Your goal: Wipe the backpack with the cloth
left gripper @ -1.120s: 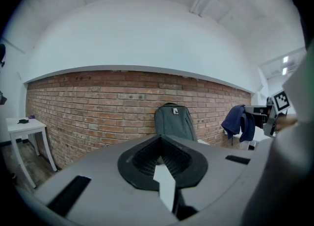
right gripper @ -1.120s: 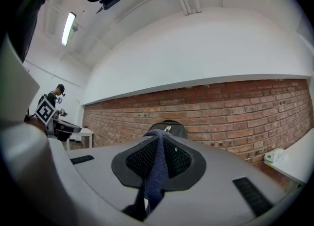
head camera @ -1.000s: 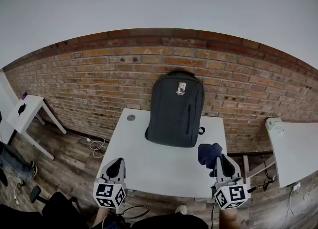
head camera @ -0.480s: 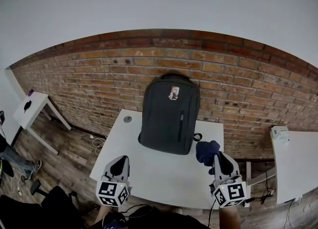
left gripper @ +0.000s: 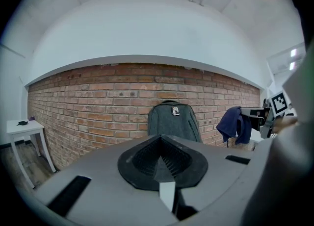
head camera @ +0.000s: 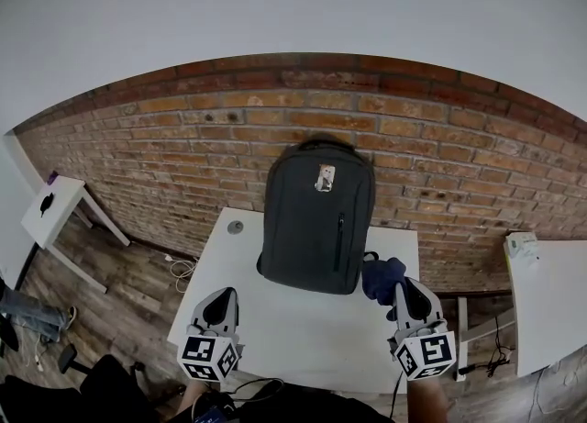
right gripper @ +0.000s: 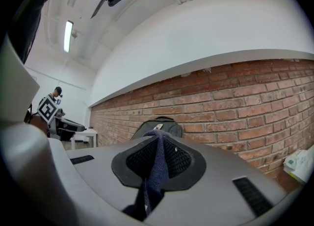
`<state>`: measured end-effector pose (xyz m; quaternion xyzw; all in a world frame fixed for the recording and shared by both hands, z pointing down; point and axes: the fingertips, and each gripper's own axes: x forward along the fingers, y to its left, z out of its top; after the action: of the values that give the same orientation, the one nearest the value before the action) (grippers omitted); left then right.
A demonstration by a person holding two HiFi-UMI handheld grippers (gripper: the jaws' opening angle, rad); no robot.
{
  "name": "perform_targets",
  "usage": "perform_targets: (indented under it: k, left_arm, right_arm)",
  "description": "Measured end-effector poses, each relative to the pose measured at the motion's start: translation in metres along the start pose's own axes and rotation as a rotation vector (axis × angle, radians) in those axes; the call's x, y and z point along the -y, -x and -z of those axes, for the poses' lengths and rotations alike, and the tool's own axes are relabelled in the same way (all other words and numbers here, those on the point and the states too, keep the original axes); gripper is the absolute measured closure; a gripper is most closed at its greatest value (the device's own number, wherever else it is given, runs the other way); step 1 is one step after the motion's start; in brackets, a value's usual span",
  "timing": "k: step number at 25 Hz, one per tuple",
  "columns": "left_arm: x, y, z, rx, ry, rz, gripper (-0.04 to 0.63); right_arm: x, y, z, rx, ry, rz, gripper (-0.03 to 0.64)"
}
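Approach stage: the cloth (head camera: pixel 383 279) is clamped in the right gripper (head camera: pixel 406 294) over the desk's (head camera: pixel 275 320) near right corner, the left gripper (head camera: pixel 218 306) is closed empty, and the backpack (head camera: pixel 317 217), upright at the far edge, must next be reached.

The cloth (head camera: pixel 382 277) in my right gripper (head camera: pixel 401 291) is soft, matt navy fabric. The backpack (head camera: pixel 316 219) is matt grey textile; the table (head camera: pixel 275 320) smooth white, the wall (head camera: pixel 422 137) rough brick.

Office-like workroom, brick wall (head camera: pixel 165 137), white tables (head camera: pixel 275 320), ceiling striplight (right gripper: pixel 67 36)
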<state>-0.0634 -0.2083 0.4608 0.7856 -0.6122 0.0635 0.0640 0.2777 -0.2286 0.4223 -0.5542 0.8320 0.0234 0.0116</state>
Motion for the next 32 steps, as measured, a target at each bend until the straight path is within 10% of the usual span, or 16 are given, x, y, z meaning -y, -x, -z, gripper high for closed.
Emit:
perform_targets:
  k: [20, 32]
  left_arm:
    - [-0.105, -0.052, -0.003, 0.007, 0.021, 0.044, 0.597]
    - [-0.118, -0.059, 0.001, -0.008, 0.022, 0.052, 0.598]
  right_arm:
    - [0.059, -0.159, -0.055, 0.002, 0.073, 0.218, 0.587]
    - [0.105, -0.249, -0.042, -0.206, 0.123, 0.221, 0.588]
